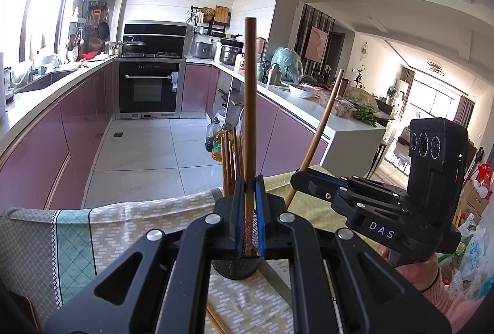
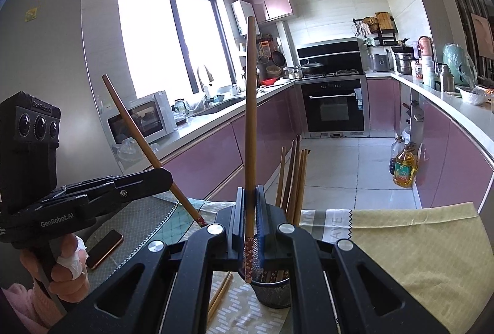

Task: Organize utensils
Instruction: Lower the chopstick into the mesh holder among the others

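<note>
Table (image 2: pixel 416 241), covered in a yellow-green patterned cloth with a teal-checked cloth (image 1: pixel 71 241) at one side — my working surface, kitchen beyond. Left gripper (image 1: pixel 250 210): closed tight on one brown chopstick (image 1: pixel 249 118), shaft near upright in my left view, patterned tip pointing down. Right gripper (image 2: pixel 250 219): likewise clamped narrow on a second chopstick (image 2: pixel 250 124), also near upright, floral-banded tip low between the blue pads. Mesh holder (image 2: pixel 271 290), dark, round, standing on the cloth directly under and just ahead of both grippers; several chopsticks (image 2: pixel 293 176) already stand in it, leaning slightly away from me. The relation I judge the next move to turn on: each held stick's long axis runs roughly vertical with the holder's mouth just below its tip, the right stick's tip appearing nearest the rim, so I would lower that one first. Loose chopsticks (image 2: pixel 220 294) lie flat on the cloth beside the holder, not yet gathered. Phone (image 2: pixel 105 249), dark with a coppery edge, near the left hand (image 2: pixel 66 266).
</note>
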